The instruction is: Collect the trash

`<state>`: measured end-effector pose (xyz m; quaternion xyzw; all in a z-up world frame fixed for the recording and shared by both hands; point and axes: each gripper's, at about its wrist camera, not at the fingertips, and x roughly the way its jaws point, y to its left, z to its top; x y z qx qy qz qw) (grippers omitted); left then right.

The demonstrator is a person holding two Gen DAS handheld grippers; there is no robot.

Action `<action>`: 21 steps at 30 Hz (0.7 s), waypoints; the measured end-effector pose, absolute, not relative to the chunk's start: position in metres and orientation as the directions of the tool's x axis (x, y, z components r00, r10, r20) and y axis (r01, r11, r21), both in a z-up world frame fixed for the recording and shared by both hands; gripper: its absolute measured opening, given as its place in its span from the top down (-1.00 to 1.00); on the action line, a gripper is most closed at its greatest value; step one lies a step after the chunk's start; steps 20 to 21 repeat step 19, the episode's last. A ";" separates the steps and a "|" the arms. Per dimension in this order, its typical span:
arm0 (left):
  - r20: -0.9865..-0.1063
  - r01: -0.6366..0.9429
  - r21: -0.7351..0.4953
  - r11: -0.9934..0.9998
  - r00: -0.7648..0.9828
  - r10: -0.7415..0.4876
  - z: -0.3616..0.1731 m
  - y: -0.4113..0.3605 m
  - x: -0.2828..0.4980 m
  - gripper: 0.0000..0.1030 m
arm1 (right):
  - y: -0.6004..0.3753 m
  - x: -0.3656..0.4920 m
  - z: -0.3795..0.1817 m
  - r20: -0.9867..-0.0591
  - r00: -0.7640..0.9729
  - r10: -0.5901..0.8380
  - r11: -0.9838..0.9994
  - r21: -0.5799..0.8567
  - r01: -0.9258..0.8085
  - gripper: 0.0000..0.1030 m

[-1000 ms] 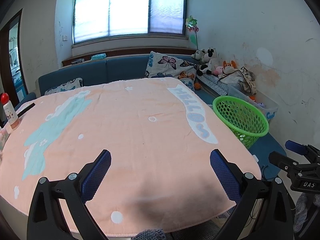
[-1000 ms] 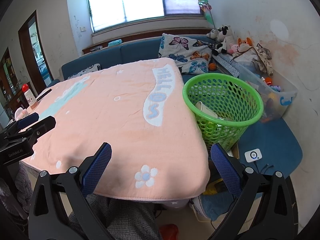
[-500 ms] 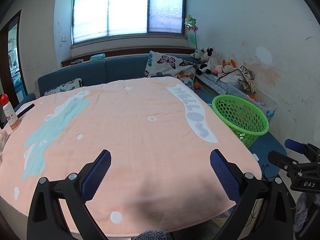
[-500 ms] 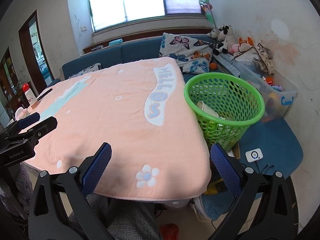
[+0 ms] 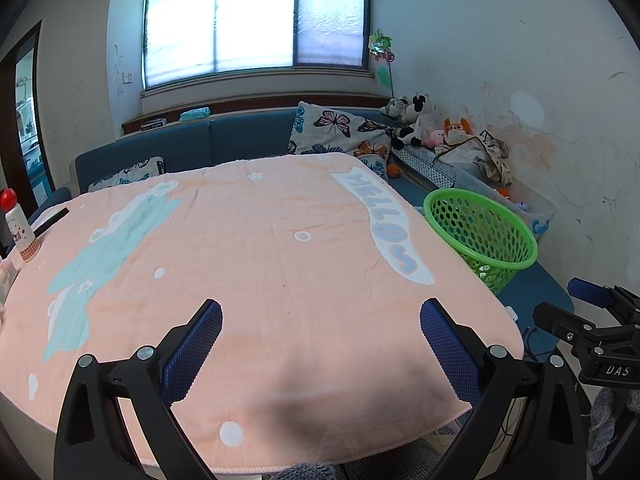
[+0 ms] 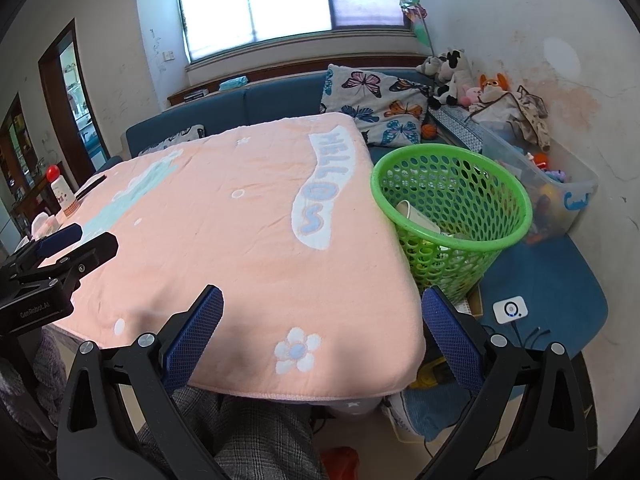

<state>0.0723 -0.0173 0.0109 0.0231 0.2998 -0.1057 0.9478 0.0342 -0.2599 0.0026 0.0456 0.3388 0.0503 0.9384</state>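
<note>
My left gripper [image 5: 320, 334] held level with jaws spread wide and nothing between them, my right gripper [image 6: 322, 322] beside it at similar height, jaws equally wide and empty, my plaid-trousered legs [image 6: 248, 440] below.

You see a peach tablecloth [image 5: 260, 280] mid-frame, butterfly pillow [image 6: 372, 100] and plush toys [image 6: 452, 72] upper right, red-capped bottle [image 5: 18, 224] far left, window [image 5: 256, 20] at top.

Table cover [image 5: 260, 280]: soft matt terry cloth, between both tongs.
Basket [image 6: 452, 208]: glossy perforated green plastic, right of the tongs.
Gripper pads [image 6: 194, 334]: rough blue mesh-textured.
</note>
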 end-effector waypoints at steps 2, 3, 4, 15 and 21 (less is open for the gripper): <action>-0.572 0.214 -0.020 0.977 0.799 -0.187 0.011 -0.017 0.073 -0.86 | -0.260 0.035 0.002 -0.631 0.765 0.126 0.991 0.120 -0.065 -0.91; -0.569 0.212 -0.018 0.977 0.801 -0.184 0.011 -0.017 0.073 -0.86 | -0.260 0.035 0.002 -0.632 0.765 0.127 0.991 0.120 -0.065 -0.91; -0.567 0.210 -0.016 0.978 0.803 -0.182 0.011 -0.017 0.072 -0.86 | -0.260 0.035 0.003 -0.632 0.765 0.127 0.991 0.120 -0.065 -0.91; -0.574 0.212 -0.015 0.977 0.798 -0.182 0.009 -0.016 0.072 -0.86 | -0.259 0.035 0.002 -0.633 0.764 0.129 0.990 0.122 -0.067 -0.91; -0.575 0.212 -0.016 0.977 0.797 -0.183 0.008 -0.017 0.072 -0.86 | -0.257 0.035 0.001 -0.633 0.763 0.131 0.990 0.123 -0.069 -0.91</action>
